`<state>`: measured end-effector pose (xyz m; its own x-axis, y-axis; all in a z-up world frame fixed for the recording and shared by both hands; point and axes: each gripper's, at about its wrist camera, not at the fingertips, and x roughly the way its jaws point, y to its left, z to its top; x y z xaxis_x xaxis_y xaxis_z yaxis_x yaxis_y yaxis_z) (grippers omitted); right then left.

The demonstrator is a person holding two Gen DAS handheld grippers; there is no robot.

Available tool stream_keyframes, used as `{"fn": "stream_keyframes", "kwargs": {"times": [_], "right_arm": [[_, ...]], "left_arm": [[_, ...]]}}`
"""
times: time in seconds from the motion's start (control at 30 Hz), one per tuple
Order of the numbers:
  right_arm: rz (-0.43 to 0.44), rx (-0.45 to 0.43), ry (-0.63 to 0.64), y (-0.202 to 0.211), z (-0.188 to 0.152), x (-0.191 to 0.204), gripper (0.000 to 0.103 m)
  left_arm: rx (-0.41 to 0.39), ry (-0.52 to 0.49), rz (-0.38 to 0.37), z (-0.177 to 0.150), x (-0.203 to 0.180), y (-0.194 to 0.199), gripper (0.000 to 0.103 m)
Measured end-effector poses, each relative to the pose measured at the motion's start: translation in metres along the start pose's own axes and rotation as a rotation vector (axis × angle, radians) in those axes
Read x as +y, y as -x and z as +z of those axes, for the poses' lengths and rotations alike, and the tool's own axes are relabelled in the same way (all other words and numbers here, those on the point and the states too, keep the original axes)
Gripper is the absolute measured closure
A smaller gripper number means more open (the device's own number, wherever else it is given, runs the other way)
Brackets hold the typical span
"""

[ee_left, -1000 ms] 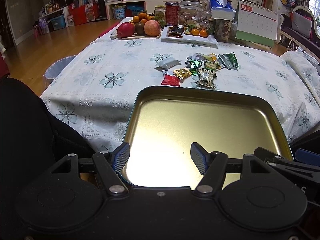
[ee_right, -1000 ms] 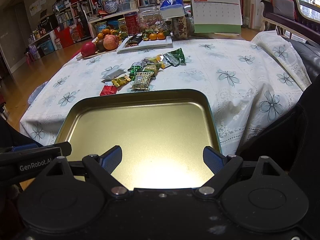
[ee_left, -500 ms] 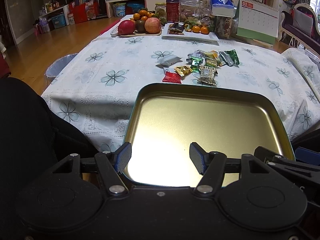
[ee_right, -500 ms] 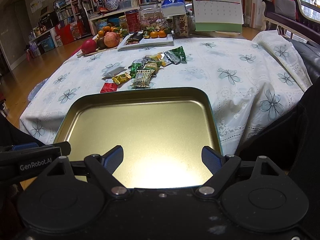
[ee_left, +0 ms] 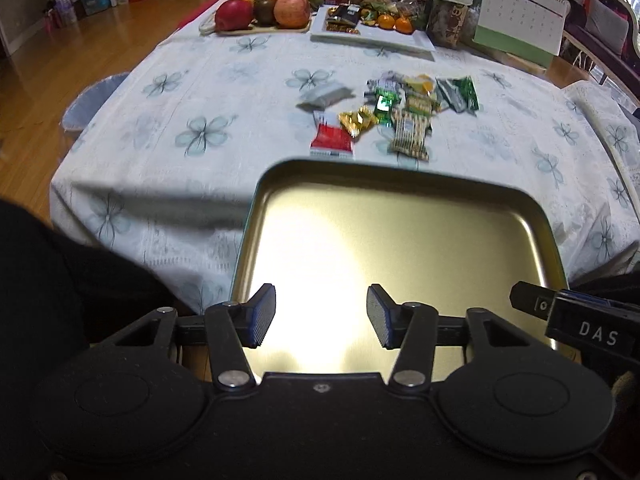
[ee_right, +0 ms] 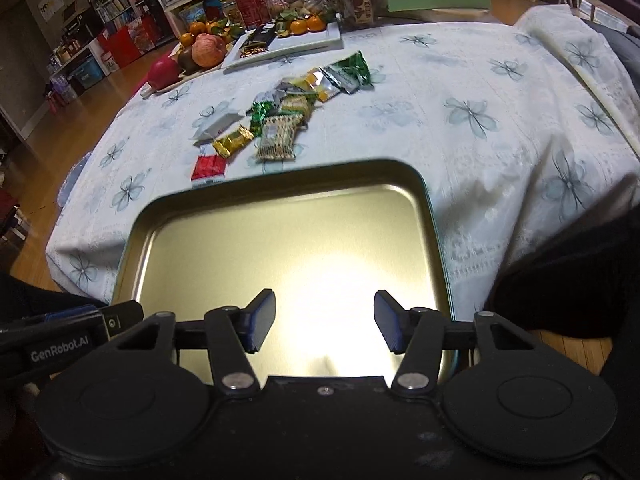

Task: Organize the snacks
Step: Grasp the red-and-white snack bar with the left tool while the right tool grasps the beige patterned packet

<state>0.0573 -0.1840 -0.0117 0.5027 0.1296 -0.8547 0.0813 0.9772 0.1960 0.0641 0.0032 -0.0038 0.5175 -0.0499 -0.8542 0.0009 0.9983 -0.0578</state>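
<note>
1. Both grippers hang over the near end of the table, angled down at a shallow golden metal tray, which sits on the near edge of the flowered tablecloth.
2. The left gripper has its blue-padded fingers spread, and the jaws are closing right now with nothing between them, only the tray's shiny floor beneath.
3. Same story on the right gripper: fingers apart, jaws closing, and nothing caught between the pads.
4. The tray holds nothing at all; glare bounces off its bottom in both views.
5. And there are the snacks, a loose pile of small wrapped packets on the cloth just beyond the tray's far rim.
6. Nearest the rim lies a red packet, with a gold-wrapped sweet just beside it.
7. A patterned biscuit packet lies to the right of those, a silver-grey packet behind them, and green packets at the far right of the pile.
8. From the right wrist the pile strings out diagonally away from the tray, red packet closest.
9. Further back, a board of apples and oranges and a white rectangular plate carrying small oranges and dark packets stand well apart from the pile.
10. A desk calendar stands at the far right corner.
11. Motion blur softens the cloth and packets in the left view.
</note>
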Motion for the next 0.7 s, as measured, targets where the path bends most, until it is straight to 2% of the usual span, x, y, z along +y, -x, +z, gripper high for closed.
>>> {"fn": "stream_keyframes", "kwargs": {"times": [0.1, 0.23, 0.4, 0.7], "right_arm": [[0.024, -0.001, 0.002, -0.006, 0.031, 0.003, 0.048], [0.034, 0.008, -0.019, -0.022, 0.074, 0.002, 0.048], [0.059, 0.042, -0.074, -0.054, 0.122, -0.003, 0.047], [0.057, 0.170, -0.071, -0.124, 0.173, 0.001, 0.047]], "left_arm": [[-0.009, -0.021, -0.022, 0.029, 0.001, -0.004, 0.047], [-0.002, 0.006, -0.059, 0.068, 0.008, -0.018, 0.047], [0.000, 0.002, -0.023, 0.108, 0.016, -0.045, 0.047], [0.073, 0.040, -0.024, 0.154, 0.034, -0.110, 0.048]]}}
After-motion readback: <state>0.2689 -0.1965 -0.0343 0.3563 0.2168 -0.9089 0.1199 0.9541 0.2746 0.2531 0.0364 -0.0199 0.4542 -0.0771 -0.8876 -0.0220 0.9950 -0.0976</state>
